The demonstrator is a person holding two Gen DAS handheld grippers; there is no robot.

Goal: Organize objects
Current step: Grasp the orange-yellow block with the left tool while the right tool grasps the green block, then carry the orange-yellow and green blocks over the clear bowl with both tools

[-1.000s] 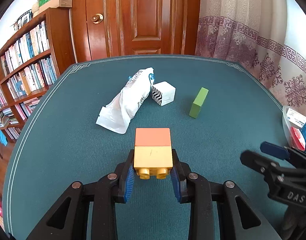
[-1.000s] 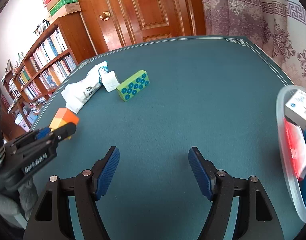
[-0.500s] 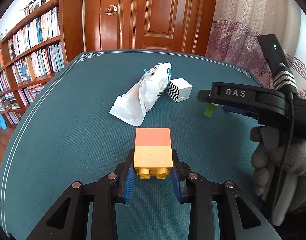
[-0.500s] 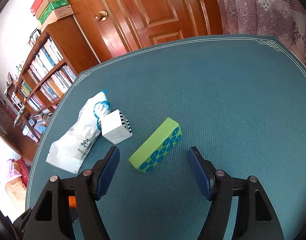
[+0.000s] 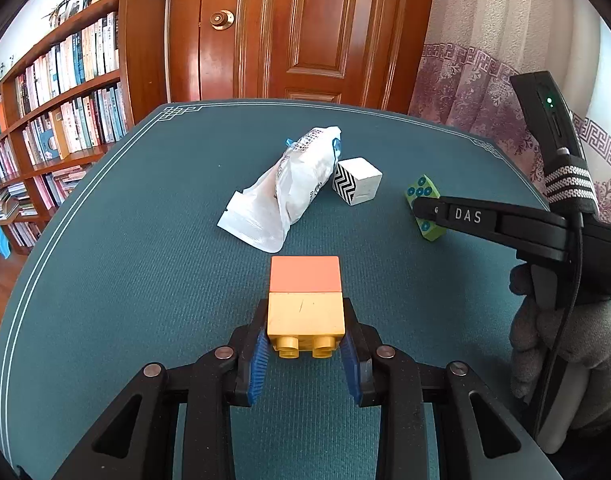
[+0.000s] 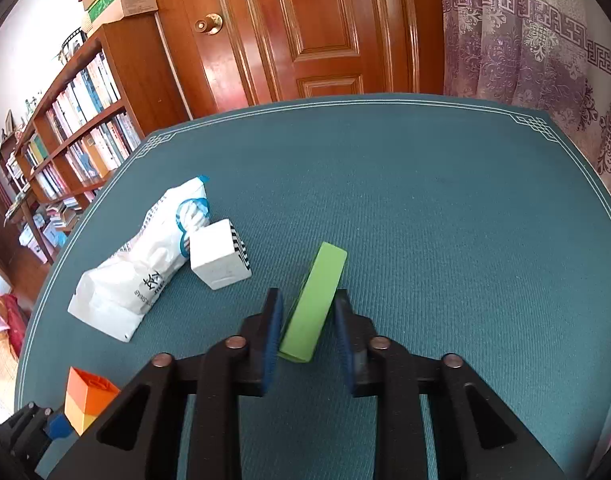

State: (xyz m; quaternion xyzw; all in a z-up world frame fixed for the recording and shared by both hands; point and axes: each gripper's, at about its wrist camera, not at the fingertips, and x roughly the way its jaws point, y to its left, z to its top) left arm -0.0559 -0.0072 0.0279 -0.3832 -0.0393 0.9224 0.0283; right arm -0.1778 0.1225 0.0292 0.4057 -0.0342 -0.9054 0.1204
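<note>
The right gripper (image 5: 419, 210) hides the green block's (image 5: 423, 190) middle.

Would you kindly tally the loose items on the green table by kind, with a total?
Toy blocks: 2, the orange-and-yellow block and the green block
White bags: 1, the white bag
Zigzag-patterned cubes: 1, the white cube
Total: 4

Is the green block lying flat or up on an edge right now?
On edge. The green block stands tilted between the right gripper's pads, dotted face sideways, plain narrow side up.
</note>
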